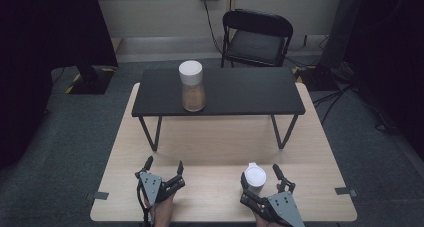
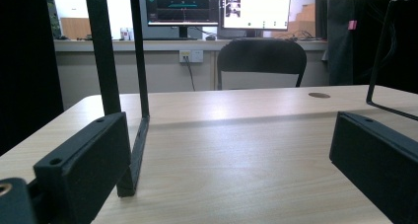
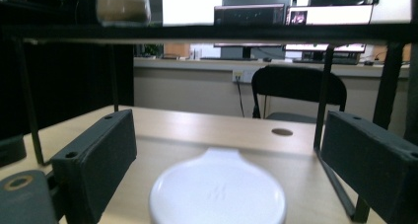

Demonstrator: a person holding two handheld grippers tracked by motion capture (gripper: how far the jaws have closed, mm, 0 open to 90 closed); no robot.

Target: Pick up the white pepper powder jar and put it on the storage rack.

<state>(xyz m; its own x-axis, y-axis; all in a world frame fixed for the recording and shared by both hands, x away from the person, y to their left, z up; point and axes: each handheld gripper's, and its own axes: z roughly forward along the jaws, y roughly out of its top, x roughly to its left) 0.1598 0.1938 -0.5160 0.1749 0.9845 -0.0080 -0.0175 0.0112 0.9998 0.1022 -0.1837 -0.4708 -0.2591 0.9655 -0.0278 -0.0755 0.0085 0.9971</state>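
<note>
Pale wood tabletop [image 1: 210, 147] before me: my right gripper [image 1: 261, 179] brackets the white-lidded cup [image 1: 255, 179], jaws wide, apparently not pressing yet. Grasp and lift remain. My left gripper [image 1: 164, 168] hangs open, empty.

From my high view, my forearms and the rear of the right gripper [image 1: 260, 179] run off the bottom edge. In the right gripper view the white lid [image 3: 218, 192] hides the cup below it and is cropped at the bottom, so I cannot tell whether the pads touch it. The jar [image 3: 122, 5] on the black shelf [image 3: 207, 32] is cut off at the top.
</note>
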